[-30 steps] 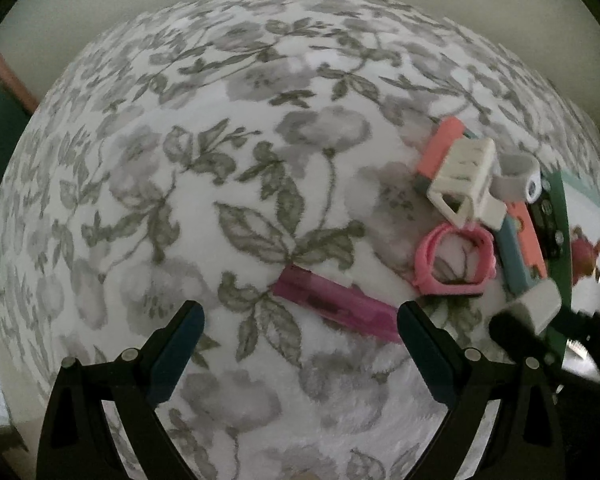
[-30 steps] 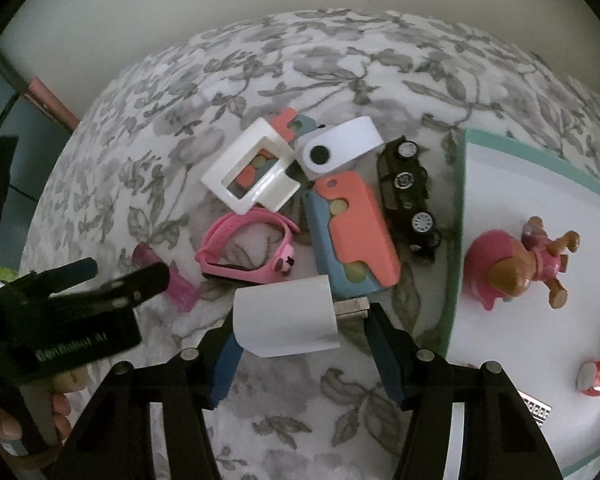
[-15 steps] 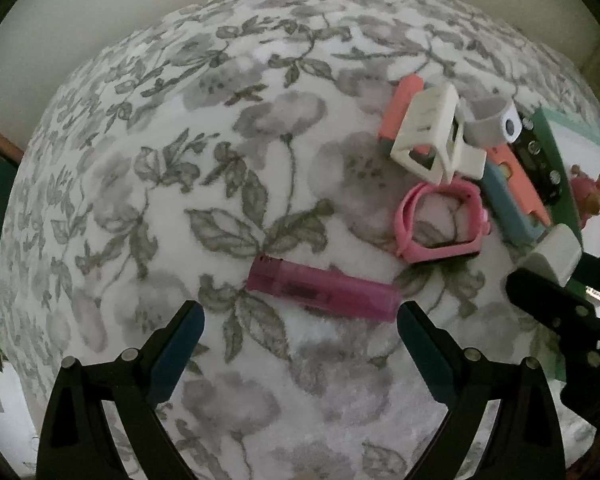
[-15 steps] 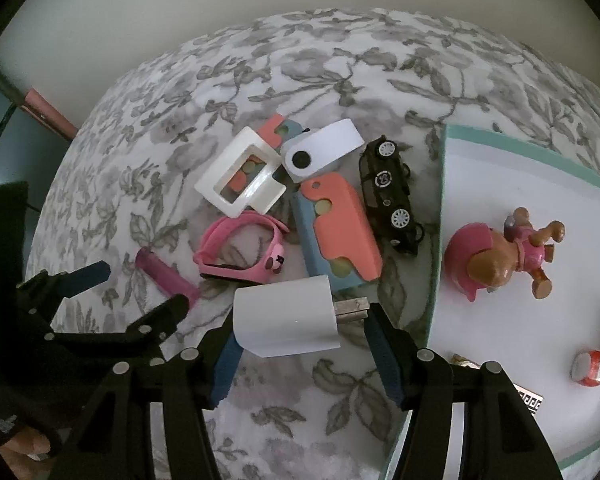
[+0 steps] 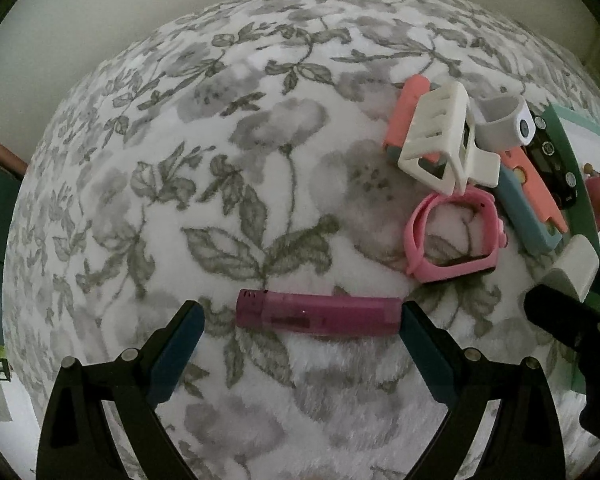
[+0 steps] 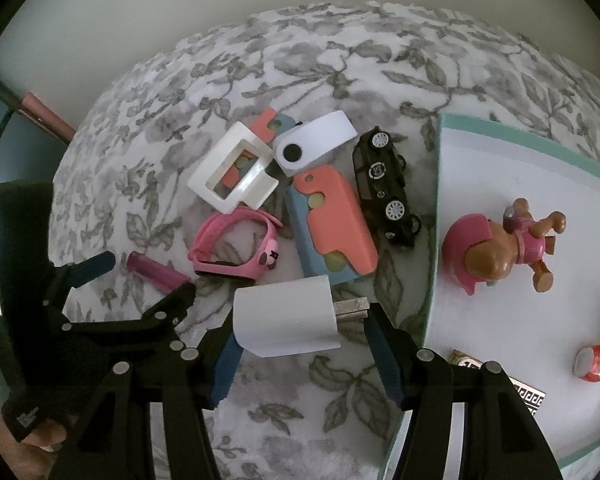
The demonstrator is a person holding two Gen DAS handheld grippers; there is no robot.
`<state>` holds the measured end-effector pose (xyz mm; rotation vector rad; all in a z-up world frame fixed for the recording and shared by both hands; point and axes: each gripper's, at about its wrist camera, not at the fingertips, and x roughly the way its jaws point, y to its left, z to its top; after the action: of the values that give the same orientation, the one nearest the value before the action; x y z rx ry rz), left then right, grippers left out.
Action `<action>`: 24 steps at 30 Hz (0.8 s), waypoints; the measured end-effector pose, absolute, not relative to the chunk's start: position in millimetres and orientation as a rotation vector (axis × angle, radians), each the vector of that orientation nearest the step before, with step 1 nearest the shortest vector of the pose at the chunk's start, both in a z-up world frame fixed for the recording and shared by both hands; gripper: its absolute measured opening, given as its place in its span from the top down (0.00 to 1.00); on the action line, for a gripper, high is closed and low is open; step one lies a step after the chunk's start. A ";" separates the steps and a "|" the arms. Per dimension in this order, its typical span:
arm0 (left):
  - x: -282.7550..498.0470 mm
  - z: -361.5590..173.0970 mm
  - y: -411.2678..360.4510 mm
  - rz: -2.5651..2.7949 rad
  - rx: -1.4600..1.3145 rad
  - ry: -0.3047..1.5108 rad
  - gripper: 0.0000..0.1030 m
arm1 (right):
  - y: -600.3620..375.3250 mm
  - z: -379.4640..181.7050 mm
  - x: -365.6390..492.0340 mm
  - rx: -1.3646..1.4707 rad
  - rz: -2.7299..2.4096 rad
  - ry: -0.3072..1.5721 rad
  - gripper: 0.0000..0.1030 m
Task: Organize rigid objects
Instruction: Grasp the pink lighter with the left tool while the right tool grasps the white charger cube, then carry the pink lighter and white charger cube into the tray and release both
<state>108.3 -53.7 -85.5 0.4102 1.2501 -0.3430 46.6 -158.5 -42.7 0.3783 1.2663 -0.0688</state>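
The left gripper (image 5: 300, 320) gapes wide around the magenta lighter (image 5: 318, 315), ready to pinch; the right gripper (image 6: 300, 320) clamps the white charger (image 6: 286, 316), tray (image 6: 440, 128) at three o'clock.

A magenta lighter (image 5: 318, 315) lies flat on the floral blanket (image 5: 220, 200), crosswise. A white charger block (image 6: 286, 316), prongs pointing toward the teal-rimmed tray (image 6: 434, 240), sits just beside the tray's edge
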 end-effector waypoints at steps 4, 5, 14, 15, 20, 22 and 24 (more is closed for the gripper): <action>117.5 -86.2 -42.3 -0.346 0.381 1.261 0.06 | -159.1 -41.8 45.8 0.383 -0.069 1.265 0.40; 119.7 -85.6 -39.1 -0.347 0.374 1.261 0.06 | -159.3 -42.0 46.1 0.383 -0.069 1.265 0.40; 120.0 -83.6 -32.3 -0.385 0.320 1.274 0.20 | -159.8 -43.7 46.0 0.386 -0.074 1.273 0.40; 119.8 -83.4 -32.6 -0.385 0.321 1.274 0.20 | -159.7 -43.7 46.0 0.386 -0.074 1.273 0.40; 119.8 -82.8 -32.5 -0.378 0.316 1.281 0.20 | -160.6 -45.5 46.0 0.389 -0.075 1.278 0.40; 119.3 -80.3 -31.0 -0.371 0.316 1.281 0.20 | -161.0 -45.3 45.6 0.387 -0.075 1.278 0.40; 119.7 -74.1 -27.7 -0.356 0.313 1.269 0.20 | -160.7 -44.6 45.4 0.389 -0.075 1.275 0.40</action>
<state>119.7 -27.7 -74.1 0.3131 1.2687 -0.3559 45.4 -160.7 -44.6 0.3889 1.2749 -0.0754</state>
